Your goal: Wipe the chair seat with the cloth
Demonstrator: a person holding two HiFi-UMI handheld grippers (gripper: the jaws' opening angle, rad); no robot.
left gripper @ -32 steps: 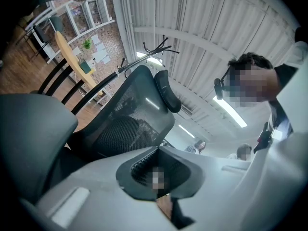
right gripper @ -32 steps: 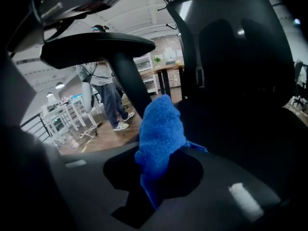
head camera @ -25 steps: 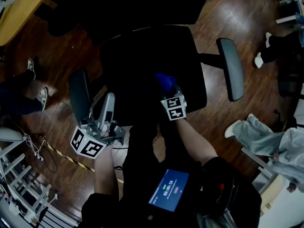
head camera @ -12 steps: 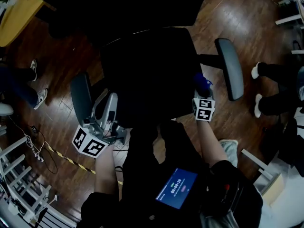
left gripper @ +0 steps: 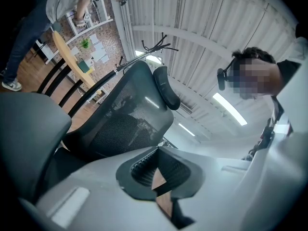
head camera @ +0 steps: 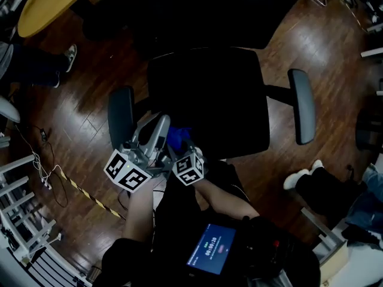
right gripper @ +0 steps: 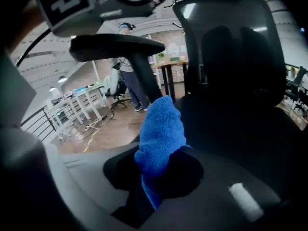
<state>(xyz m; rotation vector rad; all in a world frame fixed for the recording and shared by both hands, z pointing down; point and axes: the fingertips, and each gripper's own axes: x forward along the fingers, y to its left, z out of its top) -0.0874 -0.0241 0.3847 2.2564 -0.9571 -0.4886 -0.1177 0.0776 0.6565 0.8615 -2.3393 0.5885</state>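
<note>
Right claw (right gripper: 156, 177) clamps the bunched end of the cloth (right gripper: 161, 129), which looks soft and floppy, by the seat (head camera: 221, 106); left claw (left gripper: 156, 170) is closed and empty.

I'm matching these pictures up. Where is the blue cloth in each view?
Head view: blue cloth just left of centre, at the chair seat's near edge.
Left gripper view: not in it.
Right gripper view: centre, clamped in the right tool.
Shared landmark: the black chair.
</note>
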